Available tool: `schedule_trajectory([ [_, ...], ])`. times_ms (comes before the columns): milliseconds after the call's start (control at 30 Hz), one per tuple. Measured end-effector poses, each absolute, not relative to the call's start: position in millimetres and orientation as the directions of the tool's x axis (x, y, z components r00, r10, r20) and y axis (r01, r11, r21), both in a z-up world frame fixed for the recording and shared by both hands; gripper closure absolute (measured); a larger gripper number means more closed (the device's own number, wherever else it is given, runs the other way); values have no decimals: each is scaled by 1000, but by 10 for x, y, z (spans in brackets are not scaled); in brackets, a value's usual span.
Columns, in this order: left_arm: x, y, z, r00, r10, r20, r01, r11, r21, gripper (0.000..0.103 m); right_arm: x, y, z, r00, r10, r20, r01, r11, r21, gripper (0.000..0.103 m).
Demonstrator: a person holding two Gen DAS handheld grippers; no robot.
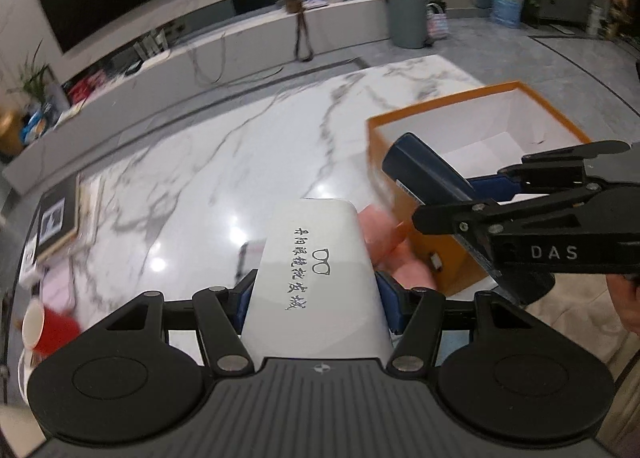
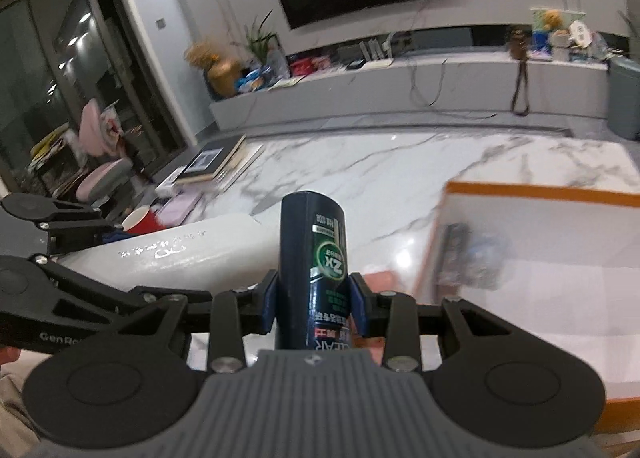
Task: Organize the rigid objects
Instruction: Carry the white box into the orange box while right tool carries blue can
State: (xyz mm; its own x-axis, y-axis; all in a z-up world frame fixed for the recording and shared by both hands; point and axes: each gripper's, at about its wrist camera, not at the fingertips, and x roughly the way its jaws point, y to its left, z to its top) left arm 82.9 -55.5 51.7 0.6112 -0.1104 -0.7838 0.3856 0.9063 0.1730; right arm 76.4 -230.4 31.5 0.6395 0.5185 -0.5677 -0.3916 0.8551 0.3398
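Note:
My left gripper (image 1: 316, 300) is shut on a white glasses case (image 1: 316, 258) with black writing, held above the marble table (image 1: 208, 162). My right gripper (image 2: 314, 306) is shut on a dark blue bottle (image 2: 312, 254) with a green label. In the left wrist view the right gripper (image 1: 480, 198) holds the bottle (image 1: 424, 170) over the near edge of the open orange box (image 1: 436, 258) with its white inside. In the right wrist view the box (image 2: 540, 194) lies to the right and the glasses case (image 2: 180, 254) to the left.
A red cup (image 1: 52, 330) stands at the table's left edge, also in the right wrist view (image 2: 144, 220). A framed picture on books (image 1: 56, 218) lies at the far left. A pink object (image 1: 384, 242) lies beside the box. A TV bench (image 1: 240, 42) runs behind the table.

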Motion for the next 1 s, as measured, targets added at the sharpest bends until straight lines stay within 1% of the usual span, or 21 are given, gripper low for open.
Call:
schedule_trajectory([
  [300, 1051, -1177, 487, 600, -187, -778, 479, 863, 162, 34, 863, -2921, 379, 704, 415, -576, -295, 909, 293, 67],
  [600, 1366, -1696, 303, 562, -253, -787, 535, 837, 113, 34, 1105, -3468, 300, 705, 346, -619, -193, 934, 302, 67],
  [733, 1539, -1888, 186, 540, -272, -797, 546, 833, 86, 34, 1247, -3632, 174, 675, 317, -667, -159, 944, 288, 67],
  [900, 1722, -2084, 1, 505, -279, -817, 549, 834, 55, 34, 1513, -3760, -49, 595, 314, -740, -131, 946, 296, 67],
  [1000, 1875, -2183, -119, 481, -284, -830, 533, 846, 19, 34, 1694, -3795, -153, 538, 284, -794, -125, 958, 257, 67],
])
